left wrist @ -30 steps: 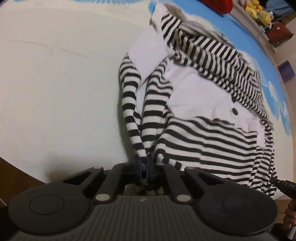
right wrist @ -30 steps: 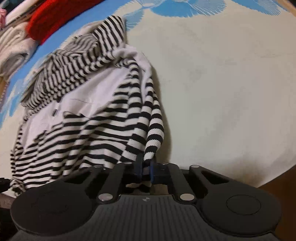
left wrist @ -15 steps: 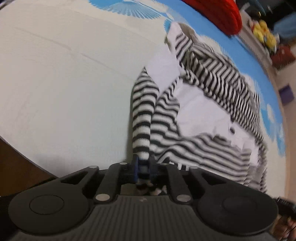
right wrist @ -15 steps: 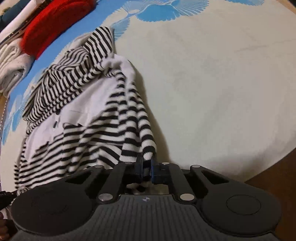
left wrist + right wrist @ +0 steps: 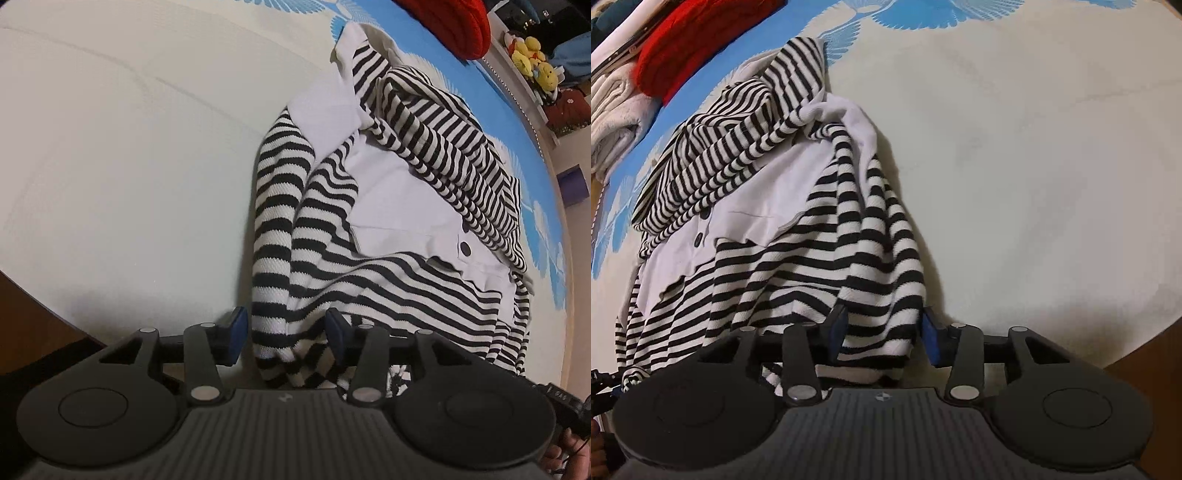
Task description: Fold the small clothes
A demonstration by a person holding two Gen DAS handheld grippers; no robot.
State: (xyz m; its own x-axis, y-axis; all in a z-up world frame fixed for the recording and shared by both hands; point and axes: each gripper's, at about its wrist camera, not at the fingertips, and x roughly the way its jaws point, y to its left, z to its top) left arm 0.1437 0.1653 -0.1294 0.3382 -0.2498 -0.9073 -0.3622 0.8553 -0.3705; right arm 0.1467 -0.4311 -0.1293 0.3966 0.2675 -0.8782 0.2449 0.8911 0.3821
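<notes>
Nearest the lens, at six o'clock in each wrist view, sit the black ribbed gripper bodies. The left gripper (image 5: 282, 341) has just been opening: its blue pads stand apart with the striped hem lying slack between them, no longer pinched. The right gripper (image 5: 882, 338) has likewise been opening, its pads clear of the folded edge that droops between them. Judging by this, both hands are letting go after drawing the near edge of the striped garment (image 5: 388, 229) toward the bed's rim, so the cloth can settle flat.

The garment is a ribbed knit, black and white bands with plain white panels and a dark button (image 5: 464, 248), bunched in soft ridges from six o'clock toward one o'clock in the left view. It lies on a smooth cream bedspread (image 5: 129, 166) printed with blue feathered shapes. Farthest off, at eleven o'clock in the right view, lie a fuzzy red knit (image 5: 690, 48) and a cream sweater (image 5: 613, 114).
</notes>
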